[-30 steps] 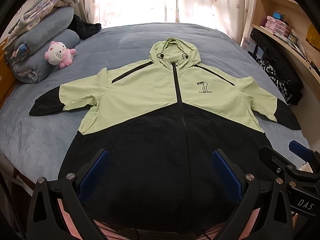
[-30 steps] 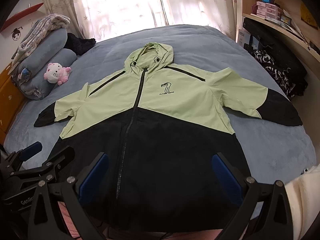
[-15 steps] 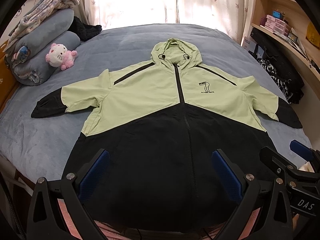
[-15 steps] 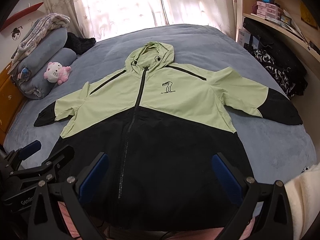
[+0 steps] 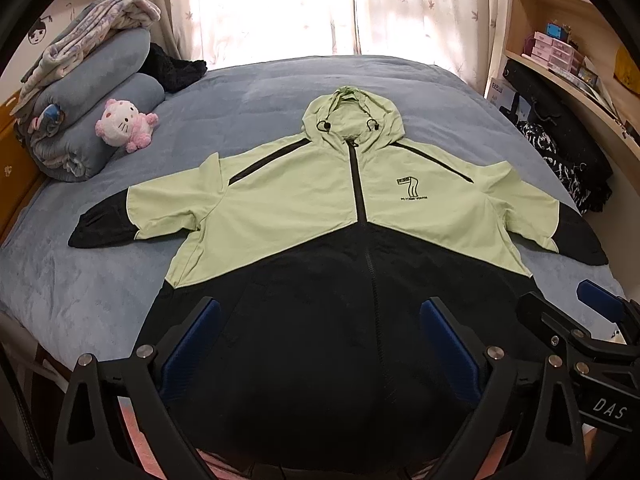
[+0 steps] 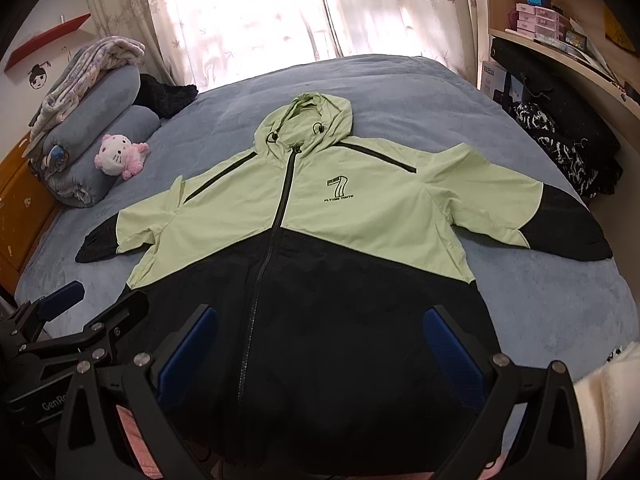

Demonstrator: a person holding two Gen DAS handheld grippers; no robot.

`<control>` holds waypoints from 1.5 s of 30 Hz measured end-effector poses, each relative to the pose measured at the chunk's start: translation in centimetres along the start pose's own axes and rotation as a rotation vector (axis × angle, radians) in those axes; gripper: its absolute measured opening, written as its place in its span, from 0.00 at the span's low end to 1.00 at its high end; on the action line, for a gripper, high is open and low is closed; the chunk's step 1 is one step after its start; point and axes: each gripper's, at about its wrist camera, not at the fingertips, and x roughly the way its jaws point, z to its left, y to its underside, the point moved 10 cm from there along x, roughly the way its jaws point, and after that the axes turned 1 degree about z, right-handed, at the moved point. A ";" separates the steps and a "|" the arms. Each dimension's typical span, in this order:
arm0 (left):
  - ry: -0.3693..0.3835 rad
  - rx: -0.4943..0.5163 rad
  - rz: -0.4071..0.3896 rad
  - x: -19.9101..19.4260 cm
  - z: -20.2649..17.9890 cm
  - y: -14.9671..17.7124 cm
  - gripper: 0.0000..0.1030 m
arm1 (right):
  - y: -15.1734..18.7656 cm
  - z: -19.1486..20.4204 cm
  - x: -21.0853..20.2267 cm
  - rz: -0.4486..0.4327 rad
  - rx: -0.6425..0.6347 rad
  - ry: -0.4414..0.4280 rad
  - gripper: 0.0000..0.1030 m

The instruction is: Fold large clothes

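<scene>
Jacket (image 5: 348, 248) lies flat, face up and zipped on the bed (image 5: 100, 292), sleeves spread. Both hand-held grippers, left (image 5: 320, 344) and right (image 6: 320, 344), hover empty with jaws wide above the hem. Best start: pinch one sleeve (image 6: 560, 220) at cuff and shoulder, fold it squarely across the chest.
</scene>
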 end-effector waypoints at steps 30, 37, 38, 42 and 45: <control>0.219 0.165 -0.336 -2.2 -13.4 -19.5 0.96 | -16.4 -16.3 -7.0 -0.301 0.123 0.450 1.00; 0.256 0.207 -0.429 0.7 -19.8 -22.9 0.97 | -17.0 -27.9 -4.7 -0.270 0.414 0.467 1.00; 0.270 0.210 -0.407 2.1 -20.8 -23.0 0.97 | -16.3 -29.0 -4.0 -0.256 0.453 0.458 1.00; 0.301 0.200 -0.297 8.1 -23.8 -22.1 0.97 | -12.6 -35.0 0.1 -0.181 0.651 0.492 1.00; 0.290 0.204 -0.253 12.3 -25.6 -21.0 0.97 | -8.9 -38.5 3.8 -0.123 0.813 0.501 1.00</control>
